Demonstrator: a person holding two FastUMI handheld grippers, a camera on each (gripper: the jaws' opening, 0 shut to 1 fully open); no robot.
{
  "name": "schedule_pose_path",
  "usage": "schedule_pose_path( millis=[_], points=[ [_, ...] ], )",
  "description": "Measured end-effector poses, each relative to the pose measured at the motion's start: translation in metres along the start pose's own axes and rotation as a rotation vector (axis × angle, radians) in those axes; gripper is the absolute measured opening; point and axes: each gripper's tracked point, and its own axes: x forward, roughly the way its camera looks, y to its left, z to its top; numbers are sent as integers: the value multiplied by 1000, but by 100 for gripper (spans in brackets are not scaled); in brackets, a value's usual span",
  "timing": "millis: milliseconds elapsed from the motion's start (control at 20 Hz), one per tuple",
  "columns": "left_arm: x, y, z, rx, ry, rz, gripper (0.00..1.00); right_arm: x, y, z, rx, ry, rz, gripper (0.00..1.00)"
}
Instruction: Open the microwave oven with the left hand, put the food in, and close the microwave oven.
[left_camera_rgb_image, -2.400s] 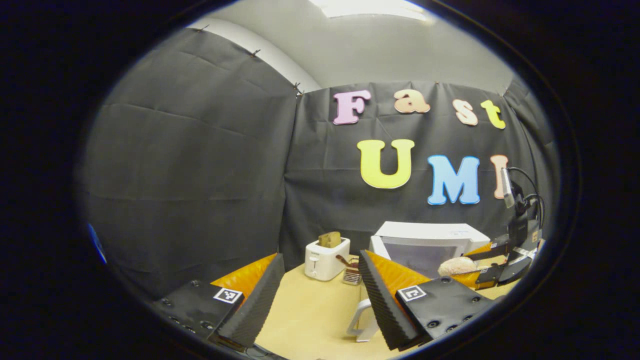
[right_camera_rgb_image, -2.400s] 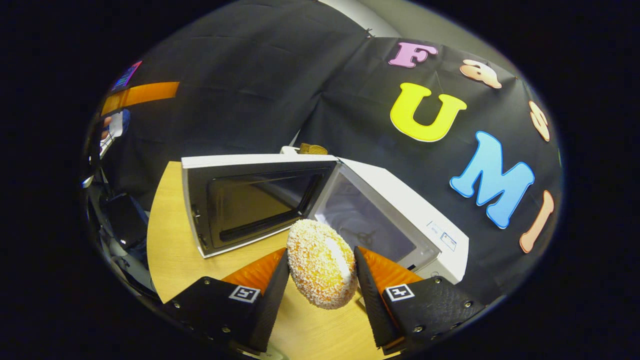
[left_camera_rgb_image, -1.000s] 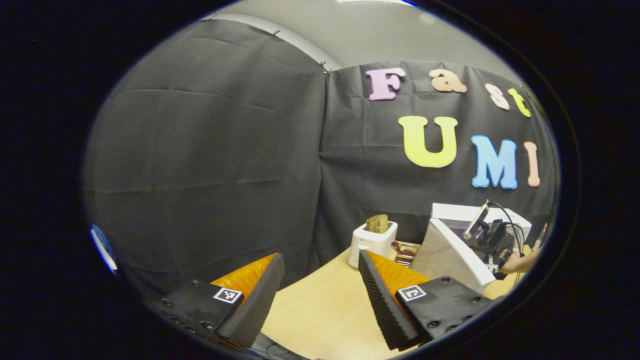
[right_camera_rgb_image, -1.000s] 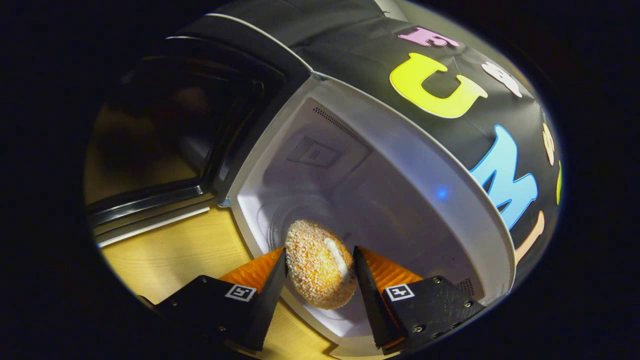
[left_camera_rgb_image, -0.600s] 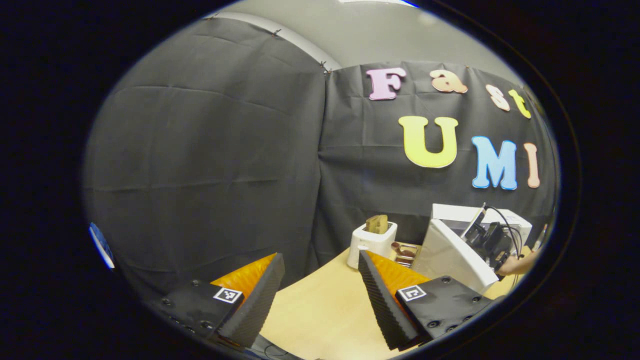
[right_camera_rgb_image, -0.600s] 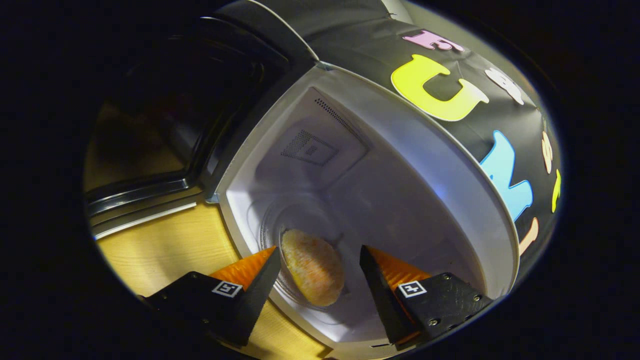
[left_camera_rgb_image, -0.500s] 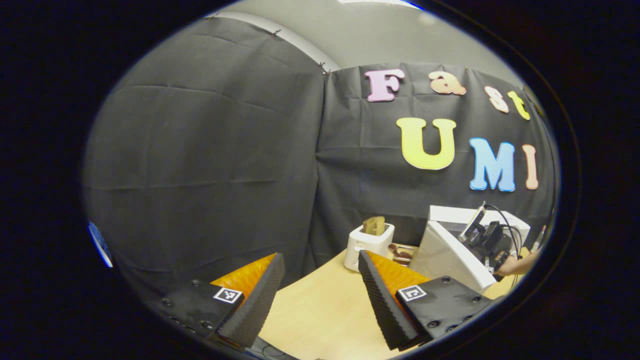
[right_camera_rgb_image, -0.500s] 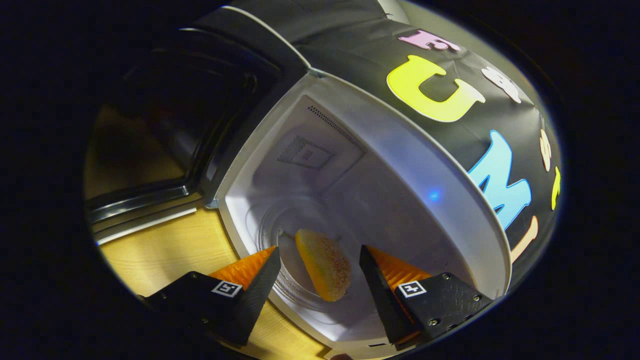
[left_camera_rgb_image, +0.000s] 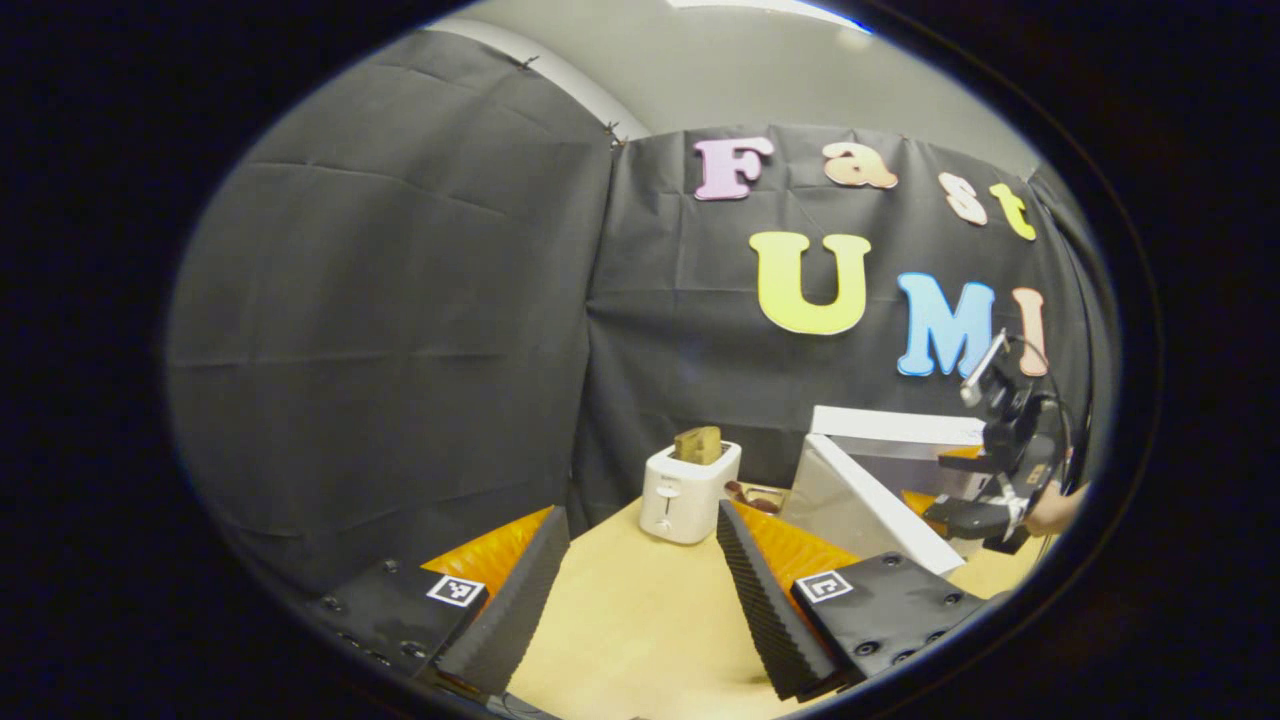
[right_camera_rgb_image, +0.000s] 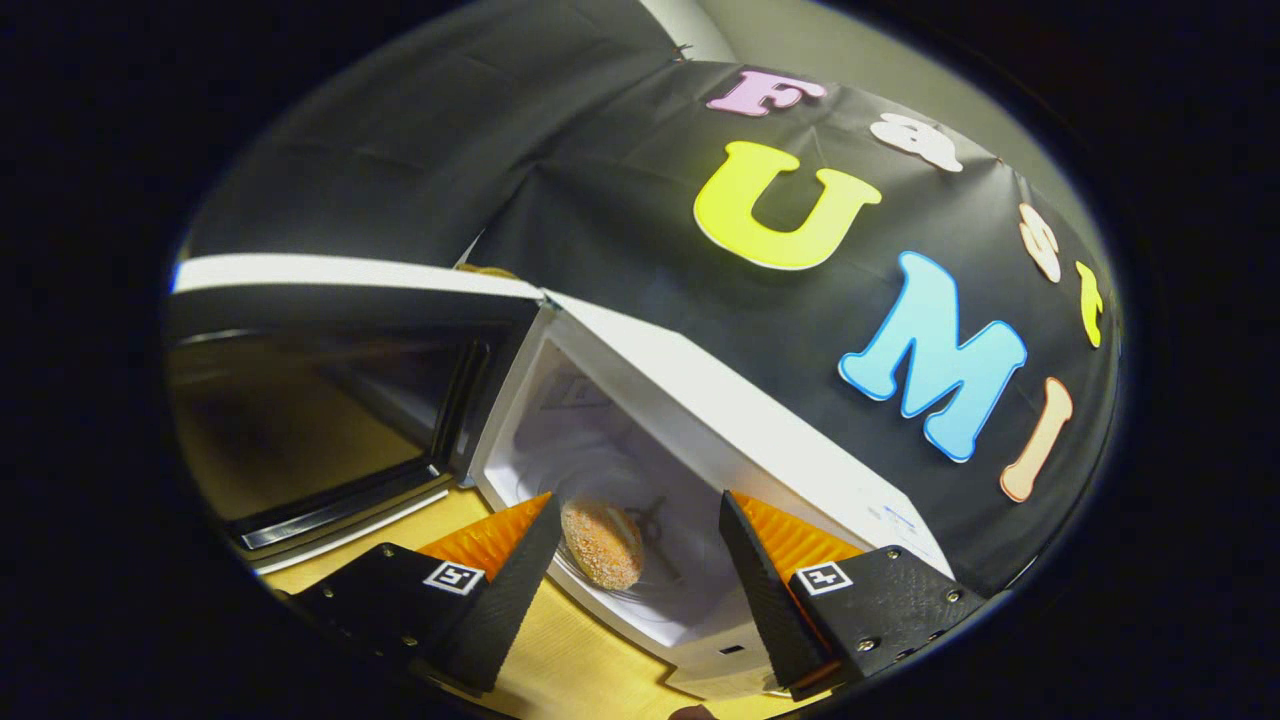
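A booth hung with black cloth is seen, and within it a pale wooden counter (left_camera_rgb_image: 640, 620) carries one white microwave oven (right_camera_rgb_image: 760, 420), one white toaster (left_camera_rgb_image: 688, 492) with a slice of bread (left_camera_rgb_image: 697, 444) standing in its slot, and a small item just beside the toaster that is too small to be made out. The microwave door (right_camera_rgb_image: 330, 400) is swung wide open to the left in the right gripper view, and the one piece of food (right_camera_rgb_image: 602, 543), a round crumb-coated bun, is found lying inside the cavity on the glass turntable, apart from both fingers. The right tongs (right_camera_rgb_image: 635, 560) are spread and empty, held just outside the oven's mouth; they are also seen farther off in the left gripper view (left_camera_rgb_image: 985, 490), in a hand near the open door (left_camera_rgb_image: 870, 510). The left tongs (left_camera_rgb_image: 635, 590) are spread as well, pinching nothing, over bare counter and well apart from the oven. The bun is judged light, soft and easily crushed, with loose crumbs likely to be shed, so any hold would best be taken gently across its flat sides. The door is judged stiff and hinged on its left, best pushed on its outer face near the free edge. Putting in appears done; closing is left.
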Motion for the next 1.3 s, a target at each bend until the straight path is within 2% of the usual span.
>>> schedule_pose_path(
  millis=[300, 400, 600, 700, 750, 800, 850, 900, 1300],
  points=[
    [22, -25, -20, 25, 20, -58, 96, -77, -56, 37, 136, -99, -75, 97],
    [27, -37, -33, 0, 50, -80, 77, -94, -72, 42, 149, -122, -94, 97],
    [30, -57, -61, -4, 113, -114, 19, -123, -100, 39, 156, -137, -128, 97],
    [28, -73, -74, -8, 145, -159, 9, -138, -110, 36, 171, -139, -144, 97],
    [28, -76, -78, -1, 152, -170, 9, -145, -116, 34, 179, -140, -152, 97],
    [31, -76, -79, 12, 154, -144, 9, -151, -121, 31, 186, -141, -161, 97],
    [39, -87, -92, 10, 168, -169, 5, -157, -125, 29, 190, -141, -169, 97],
    [25, -93, -92, 8, 183, -180, 7, -164, -129, 26, 192, -140, -177, 97],
    [13, -150, -92, 59, 195, -303, 7, -198, -152, 3, 206, -115, -235, 97]
  ],
)
